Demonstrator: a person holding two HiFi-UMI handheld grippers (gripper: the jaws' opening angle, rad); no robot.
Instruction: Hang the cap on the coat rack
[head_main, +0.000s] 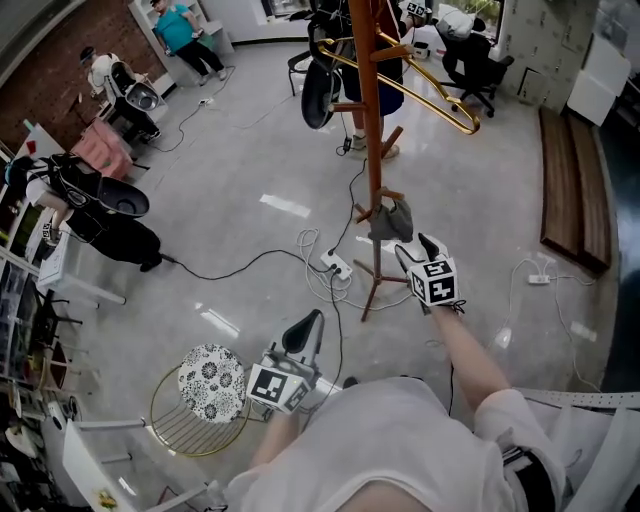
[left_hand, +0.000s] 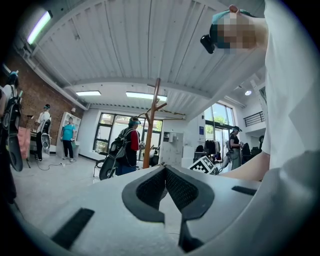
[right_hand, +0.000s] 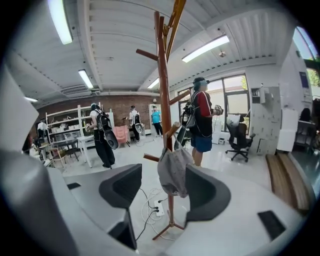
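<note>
On a low peg of the coat rack (head_main: 372, 120) hangs the grey cap (head_main: 390, 220). Right claw (right_hand: 162, 187) gapes wide apart just beside it, not gripping. Left claw (left_hand: 165, 172) is pressed together, empty.

Head view: from high up, steeply down onto the floor (head_main: 250, 180) and the coat rack (head_main: 372, 150). Right gripper view: low, along its own jaws, close before the rack. Left gripper view: level, farther back, rack small beyond the jaws. Shared by all three: the rack; by both gripper views, also the ceiling (right_hand: 115, 30).
</note>
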